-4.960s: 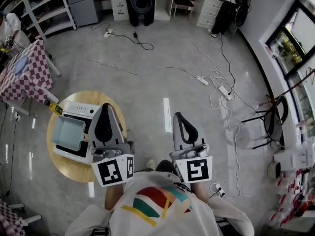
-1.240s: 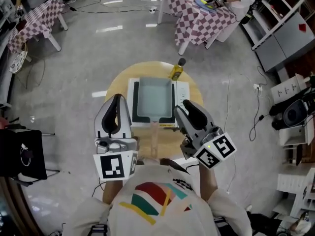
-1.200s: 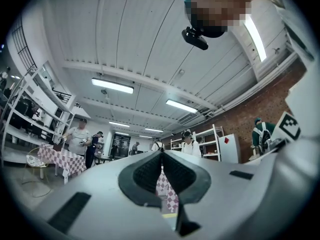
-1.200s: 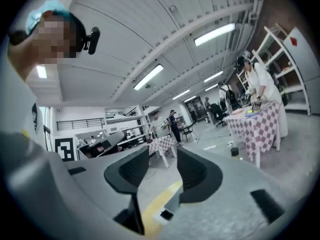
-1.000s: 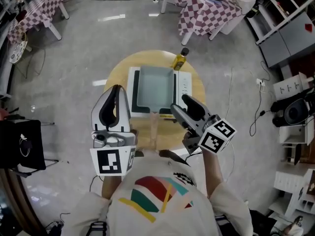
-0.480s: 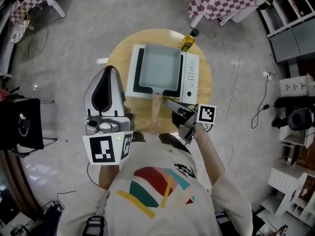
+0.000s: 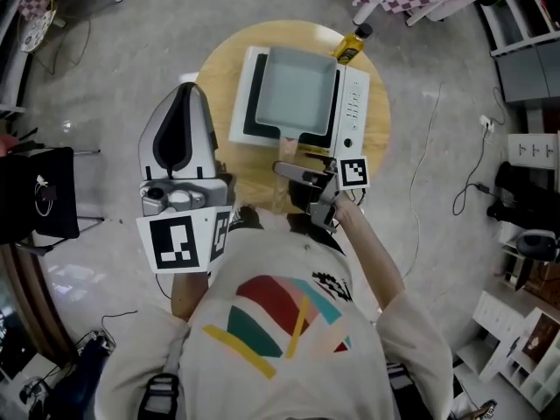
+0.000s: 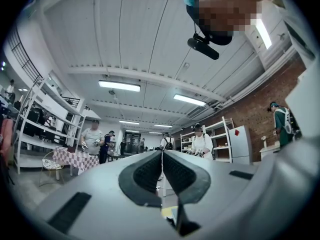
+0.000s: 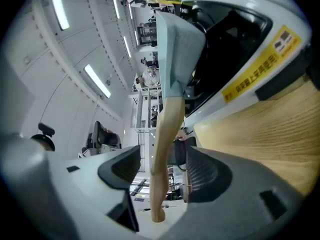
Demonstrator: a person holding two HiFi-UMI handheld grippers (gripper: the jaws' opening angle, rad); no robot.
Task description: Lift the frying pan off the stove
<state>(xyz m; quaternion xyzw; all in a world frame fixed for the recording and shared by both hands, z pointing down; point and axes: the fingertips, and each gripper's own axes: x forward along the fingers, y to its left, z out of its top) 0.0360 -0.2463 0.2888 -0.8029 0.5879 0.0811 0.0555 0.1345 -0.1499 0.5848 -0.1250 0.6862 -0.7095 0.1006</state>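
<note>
Down drops the right gripper (image 9: pixel 161 158), jaws just spread wide astride the frying pan's (image 7: pixel 295 94) wooden handle (image 9: pixel 165 119), not touching it; left gripper (image 8: pixel 161 159) pressed together, empty.

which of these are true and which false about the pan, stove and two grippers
1. The frying pan sits on the stove. True.
2. The right gripper is clamped on the pan's wooden handle. False: its fingers have just been opening and stand apart on either side of the handle.
3. The left gripper is shut with nothing in it. True.
4. The yellow bottle stands on the stove. False: it stands on the table at the stove's far corner.
</note>
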